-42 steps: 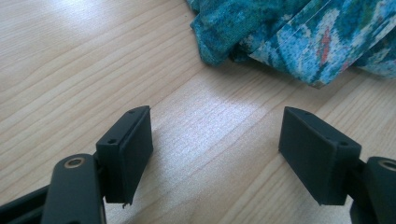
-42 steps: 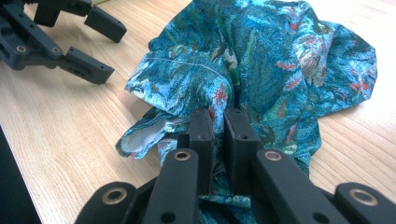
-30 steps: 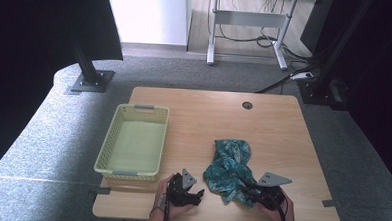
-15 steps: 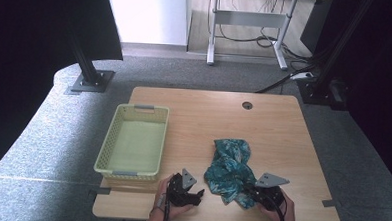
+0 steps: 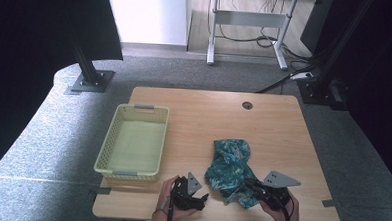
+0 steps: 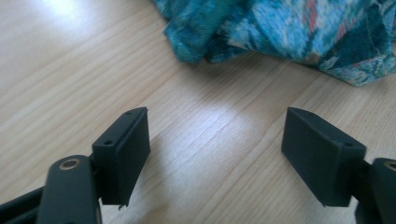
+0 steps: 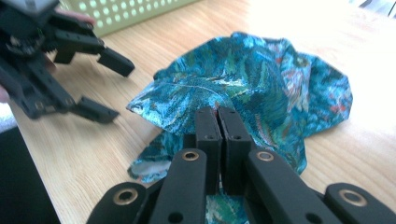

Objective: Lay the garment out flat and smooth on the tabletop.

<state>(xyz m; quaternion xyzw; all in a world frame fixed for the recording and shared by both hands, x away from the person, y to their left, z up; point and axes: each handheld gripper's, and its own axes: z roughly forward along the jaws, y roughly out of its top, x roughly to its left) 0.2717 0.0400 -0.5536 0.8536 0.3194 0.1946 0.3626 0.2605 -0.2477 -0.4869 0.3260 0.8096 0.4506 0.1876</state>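
A crumpled teal patterned cloth [image 5: 229,167] lies on the wooden table [image 5: 283,124] near its front edge. My right gripper [image 5: 249,185] comes in from the right and is shut on the cloth's near edge. In the right gripper view the two jaws [image 7: 218,114] meet, and the cloth [image 7: 261,79] is pulled up into a peak around them. My left gripper [image 5: 203,197] rests to the left of the cloth and points at it. It is open [image 6: 217,140] over bare wood, a short way from the cloth's hem [image 6: 280,28]. The right gripper view also shows this open left gripper [image 7: 116,91].
A pale green slotted basket [image 5: 134,108] sits at the table's left side, with nothing visible inside; its wall [image 7: 140,11] is at the top of the right gripper view. A cable hole [image 5: 248,105] marks the far edge. Grey carpet and black stands surround the table.
My right gripper has risen a little, and the near part of the cloth has bunched up with it. The left gripper has stayed put.
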